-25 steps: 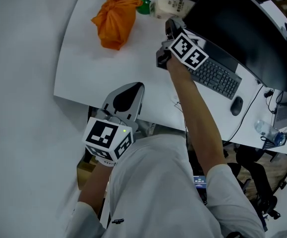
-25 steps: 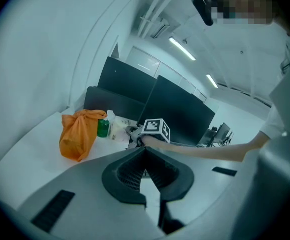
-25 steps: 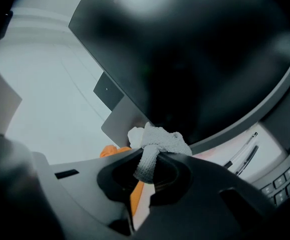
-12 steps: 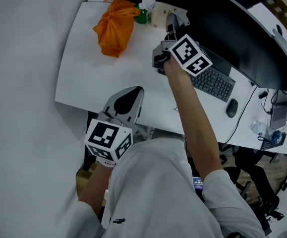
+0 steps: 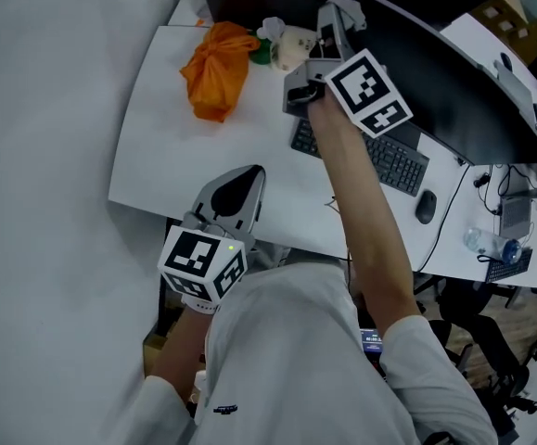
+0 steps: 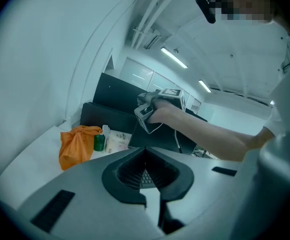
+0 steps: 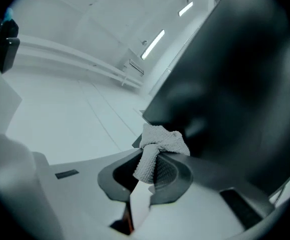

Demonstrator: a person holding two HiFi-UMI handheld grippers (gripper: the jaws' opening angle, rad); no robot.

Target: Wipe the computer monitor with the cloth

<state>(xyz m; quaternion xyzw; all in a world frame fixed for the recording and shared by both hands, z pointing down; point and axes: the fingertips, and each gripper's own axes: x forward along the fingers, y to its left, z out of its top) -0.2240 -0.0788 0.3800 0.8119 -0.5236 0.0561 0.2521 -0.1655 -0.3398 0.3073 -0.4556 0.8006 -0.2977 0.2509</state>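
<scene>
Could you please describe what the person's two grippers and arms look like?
Both the left tongs and right tongs are pale grey plastic with dark ribbed inner pads. Each carries a white cube printed with black square markers. The person wears a white short-sleeved shirt.

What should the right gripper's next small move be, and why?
Probably ease the right gripper forward until the cloth presses flat on the monitor, then begin a sideways stroke. The cloth is clamped, bunched, in its jaws and sits right at the edge of the dark screen, but the pictures cannot confirm firm contact.
</scene>
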